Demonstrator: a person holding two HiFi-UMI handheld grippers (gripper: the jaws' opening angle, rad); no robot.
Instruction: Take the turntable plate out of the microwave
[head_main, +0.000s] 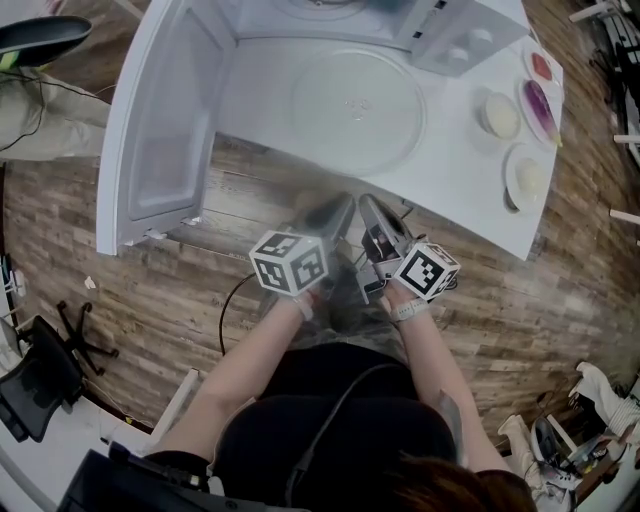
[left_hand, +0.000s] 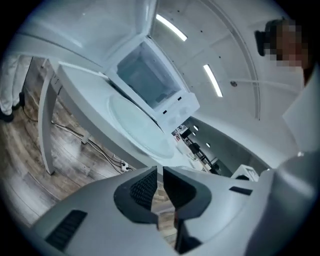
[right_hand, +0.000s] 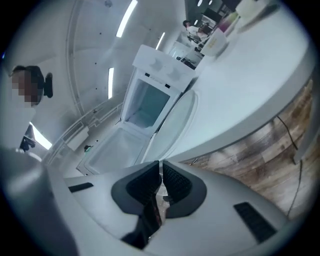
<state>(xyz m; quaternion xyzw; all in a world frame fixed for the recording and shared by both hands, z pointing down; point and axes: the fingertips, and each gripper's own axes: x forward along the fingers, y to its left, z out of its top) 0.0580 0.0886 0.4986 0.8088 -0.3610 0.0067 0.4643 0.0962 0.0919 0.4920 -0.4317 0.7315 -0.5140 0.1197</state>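
Now | turntable plate (head_main: 358, 108) lies ahead, apart | left hand-held gripper (head_main: 332, 214) closed | right hand-held gripper (head_main: 376, 214) closed

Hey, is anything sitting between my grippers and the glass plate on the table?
Nothing visible. The plate lies on bare table, the open door stands to its left and the small dishes to its right.

White table (head_main: 470, 200) with open microwave (head_main: 460, 40), glass turntable plate (head_main: 357, 110), small dishes (head_main: 500, 115) to its right
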